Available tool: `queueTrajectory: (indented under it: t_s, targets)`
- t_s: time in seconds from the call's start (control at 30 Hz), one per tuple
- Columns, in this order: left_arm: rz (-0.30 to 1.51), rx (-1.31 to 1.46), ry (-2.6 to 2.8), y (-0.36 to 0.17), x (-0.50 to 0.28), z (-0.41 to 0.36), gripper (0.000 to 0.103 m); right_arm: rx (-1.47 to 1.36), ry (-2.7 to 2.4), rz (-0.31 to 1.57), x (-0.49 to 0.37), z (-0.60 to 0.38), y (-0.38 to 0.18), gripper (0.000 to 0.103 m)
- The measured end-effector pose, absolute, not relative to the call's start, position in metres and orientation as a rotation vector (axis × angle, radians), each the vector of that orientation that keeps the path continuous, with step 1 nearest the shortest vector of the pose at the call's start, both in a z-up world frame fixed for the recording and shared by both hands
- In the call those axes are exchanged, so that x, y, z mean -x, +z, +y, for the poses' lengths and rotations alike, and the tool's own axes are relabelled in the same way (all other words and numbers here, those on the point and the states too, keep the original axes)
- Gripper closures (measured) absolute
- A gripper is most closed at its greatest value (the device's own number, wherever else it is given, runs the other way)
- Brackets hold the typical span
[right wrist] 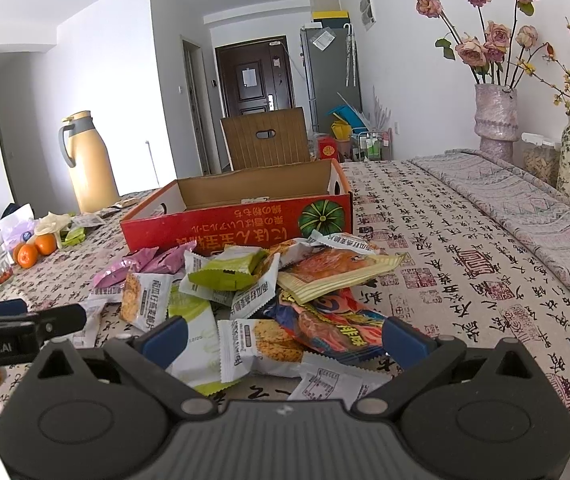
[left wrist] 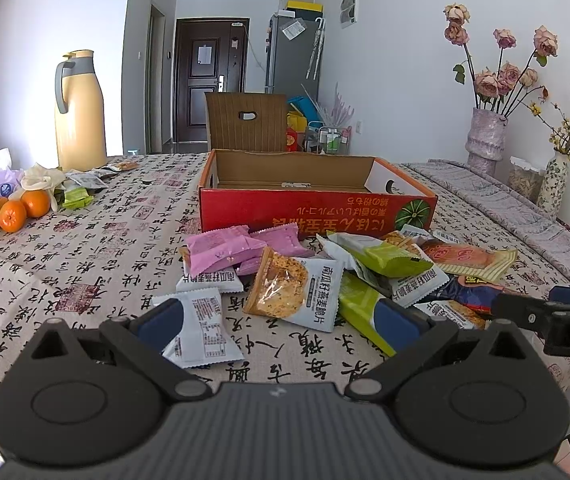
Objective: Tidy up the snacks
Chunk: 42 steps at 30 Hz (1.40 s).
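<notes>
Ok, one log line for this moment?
left gripper: open, empty | right gripper: open, empty | snack packets: piled before red cardboard box | box: appears empty

A bench (left wrist: 97, 264) under calligraphy-print cloth is carrying a snack packet heap (left wrist: 325, 272) near, a red box (left wrist: 313, 204) behind, oranges (left wrist: 17, 210) and a thermos (left wrist: 79, 112) far left, vases (left wrist: 485, 136) far right.

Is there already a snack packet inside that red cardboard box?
No, from the right wrist view the red box shows only bare cardboard inside, and the snack packets all lie heaped on the tablecloth in front of it.
</notes>
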<state>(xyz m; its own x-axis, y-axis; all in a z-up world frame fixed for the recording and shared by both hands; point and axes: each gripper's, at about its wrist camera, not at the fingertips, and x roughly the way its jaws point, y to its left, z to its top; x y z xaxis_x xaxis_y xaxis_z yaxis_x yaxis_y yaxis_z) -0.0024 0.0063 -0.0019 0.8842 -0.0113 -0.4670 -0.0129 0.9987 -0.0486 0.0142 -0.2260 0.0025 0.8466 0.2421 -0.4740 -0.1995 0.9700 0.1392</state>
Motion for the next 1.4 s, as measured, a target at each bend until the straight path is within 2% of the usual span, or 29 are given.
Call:
queueTrajectory:
  t_s: [1.4]
  targets:
    - [0.481,0.061,-0.005,-0.0017,0.0076,0.0044,0.0,-0.084,0.234,0.514,-0.013,-0.2258,0.0025,0.0]
